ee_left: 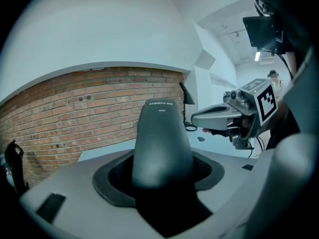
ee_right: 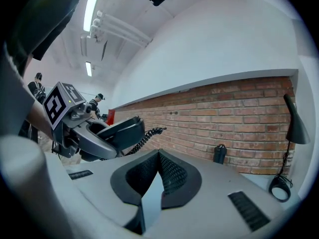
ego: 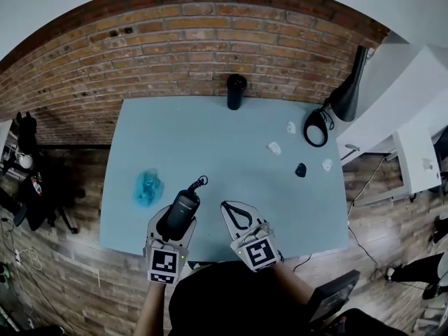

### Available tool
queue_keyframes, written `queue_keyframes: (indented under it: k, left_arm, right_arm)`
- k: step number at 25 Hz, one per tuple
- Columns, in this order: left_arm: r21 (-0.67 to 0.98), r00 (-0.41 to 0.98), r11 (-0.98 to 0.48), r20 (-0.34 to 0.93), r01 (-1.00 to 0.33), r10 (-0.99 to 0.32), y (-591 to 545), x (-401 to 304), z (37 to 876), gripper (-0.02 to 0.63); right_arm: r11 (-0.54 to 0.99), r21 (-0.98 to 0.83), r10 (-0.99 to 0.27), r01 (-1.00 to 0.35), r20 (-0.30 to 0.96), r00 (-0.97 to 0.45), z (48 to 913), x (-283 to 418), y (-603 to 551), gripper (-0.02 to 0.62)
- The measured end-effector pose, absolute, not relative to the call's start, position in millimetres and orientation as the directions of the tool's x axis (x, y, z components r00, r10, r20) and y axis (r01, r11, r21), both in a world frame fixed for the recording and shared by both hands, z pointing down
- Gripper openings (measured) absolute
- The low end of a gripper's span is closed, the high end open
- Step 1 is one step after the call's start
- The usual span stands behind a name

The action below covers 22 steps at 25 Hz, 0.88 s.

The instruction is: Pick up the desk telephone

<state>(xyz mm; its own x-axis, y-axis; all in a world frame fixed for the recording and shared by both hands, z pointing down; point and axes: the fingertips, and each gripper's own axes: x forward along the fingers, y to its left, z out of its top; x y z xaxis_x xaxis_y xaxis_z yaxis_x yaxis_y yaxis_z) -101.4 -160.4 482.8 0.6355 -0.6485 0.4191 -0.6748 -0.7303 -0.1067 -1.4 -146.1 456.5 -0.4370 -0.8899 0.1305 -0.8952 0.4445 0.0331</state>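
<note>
A black telephone handset (ego: 183, 208) with a short coiled cord (ego: 201, 182) is held over the front edge of the pale blue table (ego: 224, 138). My left gripper (ego: 175, 221) is shut on it. In the left gripper view the handset (ee_left: 162, 143) stands up between the jaws and fills the gap. My right gripper (ego: 239, 217) is just to its right, shut, with nothing between its pads (ee_right: 167, 171). From the right gripper view the handset (ee_right: 117, 131) and its cord (ee_right: 145, 137) show at the left. No telephone base is in view.
A black cylinder (ego: 236, 91) stands at the table's far edge. A black lamp (ego: 350, 86) and a coiled cable (ego: 316, 128) sit at the far right, with small white pieces (ego: 274, 148) and a small black piece (ego: 300, 169) nearby. A crumpled blue thing (ego: 148, 187) lies at the left.
</note>
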Motion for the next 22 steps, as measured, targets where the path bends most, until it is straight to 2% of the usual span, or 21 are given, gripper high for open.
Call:
queue_keyframes:
  k: [9, 22]
  left_arm:
    - [-0.084, 0.627, -0.745, 0.483, -0.662, -0.611, -155, -103, 513, 0.301]
    - [-0.072, 0.635, -0.76, 0.502, -0.646, -0.588, -156, -97, 523, 0.299]
  right_arm:
    - [0.431, 0.083, -0.895, -0.898, 0.162, -0.415, 470, 10, -148, 0.009]
    - [0.43, 0.085, -0.894, -0.899, 0.176, -0.412, 474, 10, -145, 0.009]
